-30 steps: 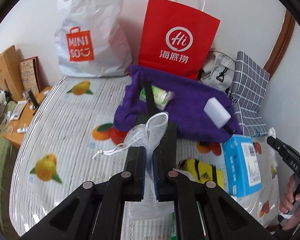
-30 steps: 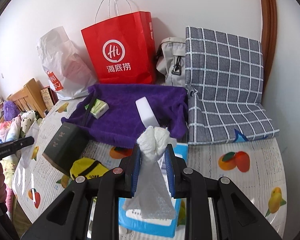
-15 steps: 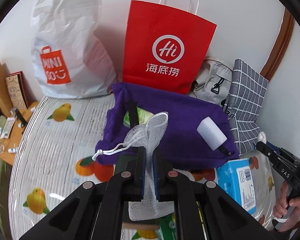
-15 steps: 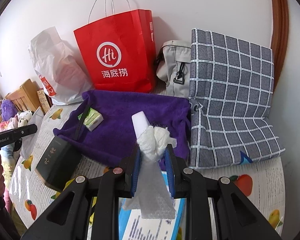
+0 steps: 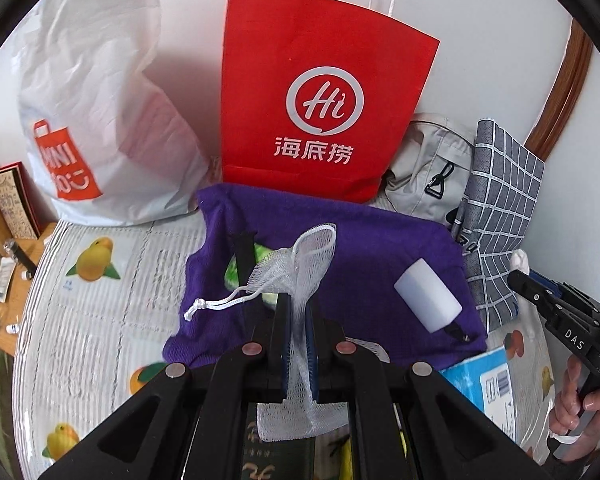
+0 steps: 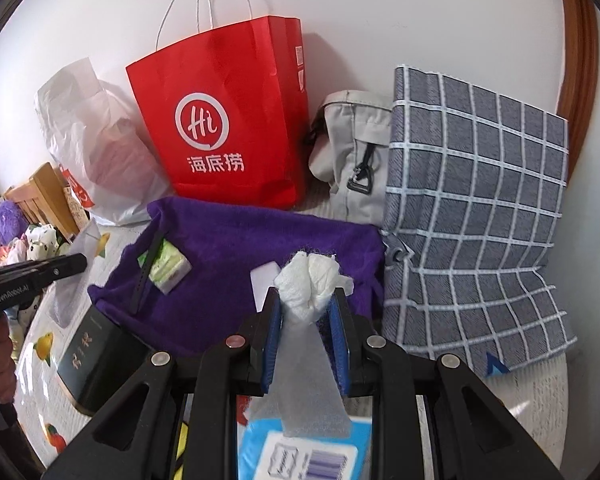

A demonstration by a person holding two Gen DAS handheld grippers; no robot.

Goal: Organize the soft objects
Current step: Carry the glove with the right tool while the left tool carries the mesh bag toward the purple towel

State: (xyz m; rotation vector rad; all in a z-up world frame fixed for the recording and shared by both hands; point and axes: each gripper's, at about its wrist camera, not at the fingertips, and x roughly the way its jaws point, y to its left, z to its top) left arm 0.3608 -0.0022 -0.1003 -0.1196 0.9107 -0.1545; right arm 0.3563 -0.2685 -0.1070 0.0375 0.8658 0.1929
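My left gripper [image 5: 298,304] is shut on a white mesh drawstring pouch [image 5: 300,264], whose open loop and cord stick up past the fingertips. My right gripper [image 6: 305,300] is shut on a bunched white cloth [image 6: 310,286] that hangs down between the blue pads. Both hover over a purple towel [image 5: 372,248] [image 6: 236,248] spread on the fruit-print bed cover [image 5: 100,312]. On the towel lie a white foam block [image 5: 428,296], a green tissue pack [image 6: 166,266] and a black strap [image 6: 146,276]. The right gripper shows at the right edge of the left wrist view.
A red paper bag [image 5: 320,104] [image 6: 224,128] and a white plastic shopping bag [image 5: 96,120] stand against the wall. A grey bag [image 6: 352,152] and a checked grey cushion [image 6: 476,208] lie to the right. A blue box [image 5: 488,388] and a dark box [image 6: 96,364] lie near me.
Both grippers have moved forward toward the wall, so the purple towel and the red bag look larger and nearer. Each keeps its grip.
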